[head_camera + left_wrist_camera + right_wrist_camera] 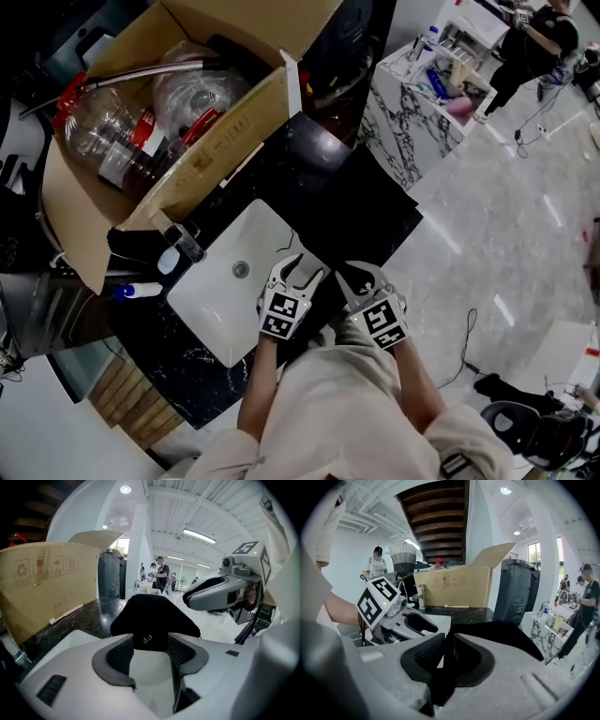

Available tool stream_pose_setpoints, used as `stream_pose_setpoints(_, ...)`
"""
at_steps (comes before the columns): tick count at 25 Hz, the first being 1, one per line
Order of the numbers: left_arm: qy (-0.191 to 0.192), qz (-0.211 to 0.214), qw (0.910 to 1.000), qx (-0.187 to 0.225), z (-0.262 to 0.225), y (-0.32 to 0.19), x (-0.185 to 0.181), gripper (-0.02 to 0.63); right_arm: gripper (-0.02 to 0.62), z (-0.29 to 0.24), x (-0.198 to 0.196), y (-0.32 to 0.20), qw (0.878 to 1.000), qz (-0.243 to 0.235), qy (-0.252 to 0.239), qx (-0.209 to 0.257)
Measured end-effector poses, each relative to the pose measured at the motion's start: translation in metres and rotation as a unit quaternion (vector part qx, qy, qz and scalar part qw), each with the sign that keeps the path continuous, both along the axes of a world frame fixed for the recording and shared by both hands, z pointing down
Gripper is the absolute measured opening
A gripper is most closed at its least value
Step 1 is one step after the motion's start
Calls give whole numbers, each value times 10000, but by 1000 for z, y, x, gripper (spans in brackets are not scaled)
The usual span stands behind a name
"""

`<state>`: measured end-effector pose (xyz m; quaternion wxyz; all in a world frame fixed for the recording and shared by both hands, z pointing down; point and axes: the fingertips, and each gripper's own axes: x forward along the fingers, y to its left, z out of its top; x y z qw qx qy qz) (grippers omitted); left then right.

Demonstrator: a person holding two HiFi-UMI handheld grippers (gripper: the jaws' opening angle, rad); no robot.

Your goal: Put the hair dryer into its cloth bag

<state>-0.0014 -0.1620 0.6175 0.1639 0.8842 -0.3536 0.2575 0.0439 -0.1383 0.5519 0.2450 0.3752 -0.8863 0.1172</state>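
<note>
Right claw: our right gripper (445, 656) is clenched on a fold of the black cloth bag (501, 634). The cloth fills the narrow gap between its pads.
Left claw: our left gripper (150, 651) is released, jaws apart. We see only pale sink surface between the pads (119, 656).
Bag and claws: the bag spreads away to the right from the right jaws. From the left gripper view it rises just ahead of the fingertips, centred on them and not touching them.
Bag and room: it hangs by the front of the white sink (220, 300), at the edge of the black countertop (366, 206).
Hair dryer: we cannot make it out in any view.
In the way: the two grippers sit side by side in front of us, the right one just right of the bag.
Nearby: a faucet (183, 239) stands at the sink's far side. A pale stick (65, 613) lies on the counter against the cardboard box (216, 155).
Further out: a dark bin (110, 578) stands past the box. A marble-patterned counter (412, 122) stands across the floor, with people around it.
Count: we count two grippers, one bag, one sink, one faucet and one box. The box holds several clear plastic bottles (103, 131).
</note>
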Motion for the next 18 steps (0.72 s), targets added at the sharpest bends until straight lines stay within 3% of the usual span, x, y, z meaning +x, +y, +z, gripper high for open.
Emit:
stream_pose_setpoints(10,869,-167,9930,787,-69,6,-12,217,41,-30,19,-4,9955,644,-388,575)
stream_pose_setpoints(15,1117,-186,9861,1216,-102,11,-13,189,41,-48,22,-1,9899,576,-367,1243)
stream_pose_setpoints(18,1199,-167,9838,1325,-114,16,-12,189,41,-50,25,6,9900,854,-373,1056)
